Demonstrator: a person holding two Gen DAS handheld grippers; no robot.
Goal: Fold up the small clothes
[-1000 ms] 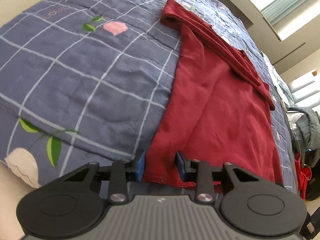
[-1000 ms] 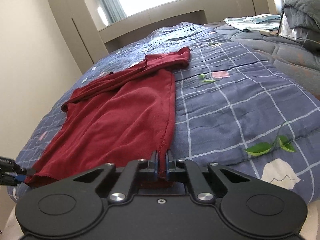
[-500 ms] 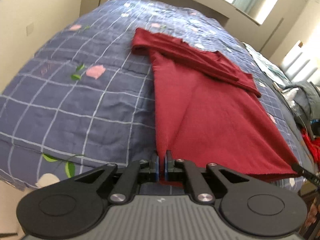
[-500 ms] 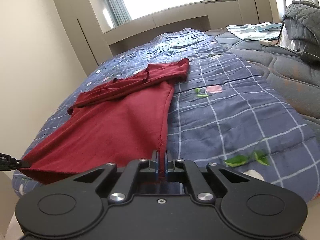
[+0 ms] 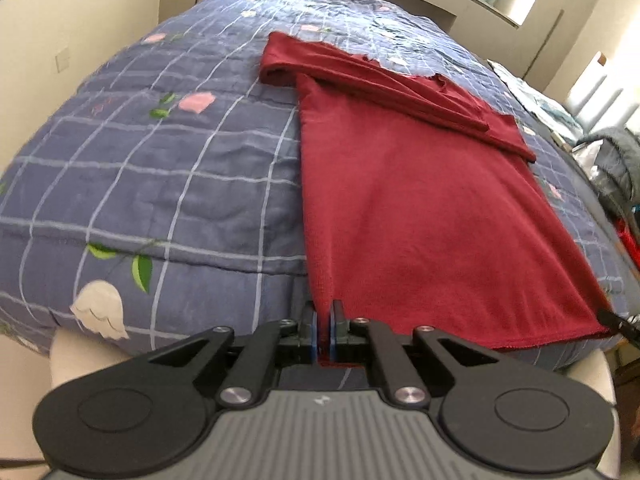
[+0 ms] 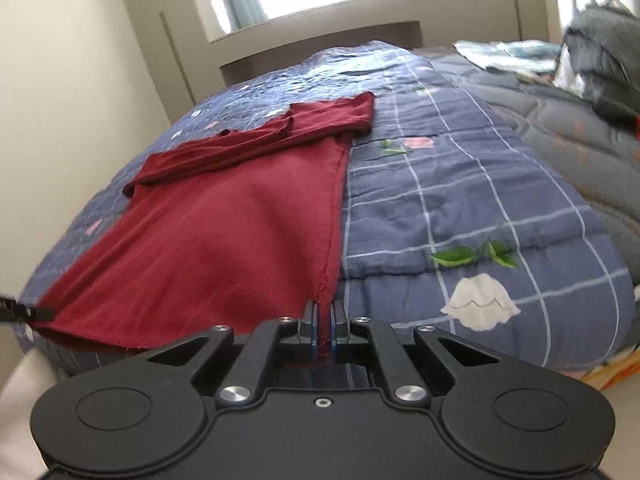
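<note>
left gripper (image 5: 324, 330) fingers clenched on one near hem corner of dark red soft cotton garment (image 5: 420, 200), right gripper (image 6: 325, 330) fingers on the other. lying flat on blue checked quilted bed (image 5: 160, 184), long axis running away toward folded sleeves. both equally near. pinched corners hidden between pads.

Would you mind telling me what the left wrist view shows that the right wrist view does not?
Only the left wrist view: the left gripper shut on one hem corner of the red garment, and a wall switch. Only the right wrist view: the right gripper shut on the other corner, and light blue clothes farther back. Both: the garment on the blue checked quilt.
</note>
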